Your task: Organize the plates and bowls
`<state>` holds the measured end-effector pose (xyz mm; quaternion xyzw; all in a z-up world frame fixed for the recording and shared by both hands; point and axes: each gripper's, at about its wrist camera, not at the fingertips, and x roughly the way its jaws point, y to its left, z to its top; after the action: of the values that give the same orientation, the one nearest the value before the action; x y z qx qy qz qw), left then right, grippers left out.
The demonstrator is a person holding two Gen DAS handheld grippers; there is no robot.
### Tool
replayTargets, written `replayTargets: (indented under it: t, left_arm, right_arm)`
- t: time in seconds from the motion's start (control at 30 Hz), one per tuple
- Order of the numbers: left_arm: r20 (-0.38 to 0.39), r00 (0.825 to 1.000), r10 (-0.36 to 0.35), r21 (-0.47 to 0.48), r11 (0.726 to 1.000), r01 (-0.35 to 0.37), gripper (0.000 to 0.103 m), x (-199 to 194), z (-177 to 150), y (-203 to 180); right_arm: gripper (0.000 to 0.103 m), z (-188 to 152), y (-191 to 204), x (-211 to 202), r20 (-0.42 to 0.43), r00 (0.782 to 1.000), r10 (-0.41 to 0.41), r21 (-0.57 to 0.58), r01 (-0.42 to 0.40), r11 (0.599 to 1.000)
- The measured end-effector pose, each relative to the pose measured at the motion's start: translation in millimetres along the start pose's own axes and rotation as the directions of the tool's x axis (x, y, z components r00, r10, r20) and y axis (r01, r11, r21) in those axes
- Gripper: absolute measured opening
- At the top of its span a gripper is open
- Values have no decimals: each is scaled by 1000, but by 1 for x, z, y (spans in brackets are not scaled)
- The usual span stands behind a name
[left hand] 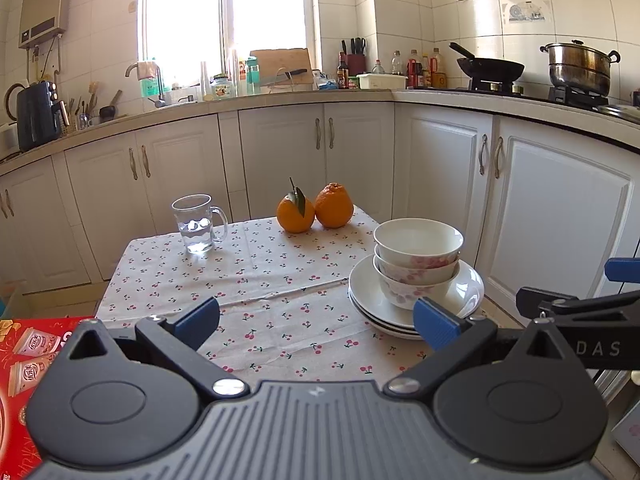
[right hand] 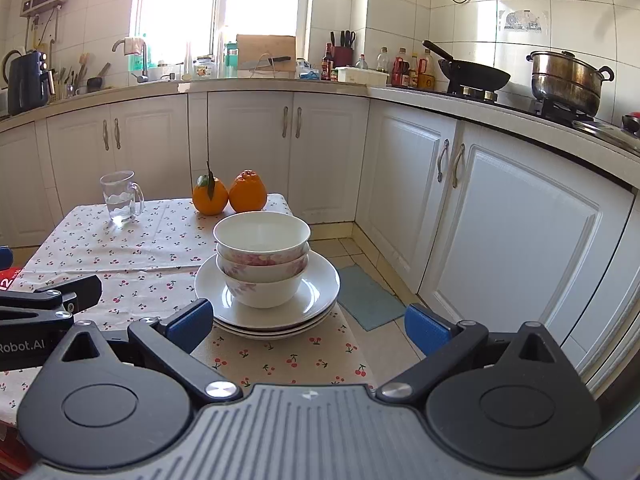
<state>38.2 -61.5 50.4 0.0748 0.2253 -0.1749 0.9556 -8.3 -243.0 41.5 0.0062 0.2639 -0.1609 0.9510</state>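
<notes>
Three nested bowls (left hand: pixel 416 264) (right hand: pixel 262 258), white with pink flowers, stand on a stack of white plates (left hand: pixel 368 296) (right hand: pixel 320 292) at the right edge of a small table with a cherry-print cloth (left hand: pixel 256 292) (right hand: pixel 132 256). My left gripper (left hand: pixel 316 322) is open above the near part of the table, left of the stack, with nothing between its blue pads (left hand: pixel 198 320). My right gripper (right hand: pixel 308 326) is open too, just in front of the stack; its left pad (right hand: pixel 190 322) is near the plates' front rim. Each gripper shows at the side of the other's view.
Two oranges (left hand: pixel 314 208) (right hand: pixel 230 196) sit at the table's far edge and a glass mug (left hand: pixel 196 224) (right hand: pixel 120 198) with water at the far left. A red box (left hand: pixel 24 360) lies at the near left. White cabinets (right hand: pixel 500 232) stand to the right.
</notes>
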Motion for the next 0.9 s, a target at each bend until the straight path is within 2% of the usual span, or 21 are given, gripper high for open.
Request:
replayTargets:
  t: [0.9]
  left_arm:
    - [-5,1000,2,-7,1000,-2,102,-1,2,2]
  right_arm:
    - [103,2,3,-2,8,1000,-14,-18,14,1000]
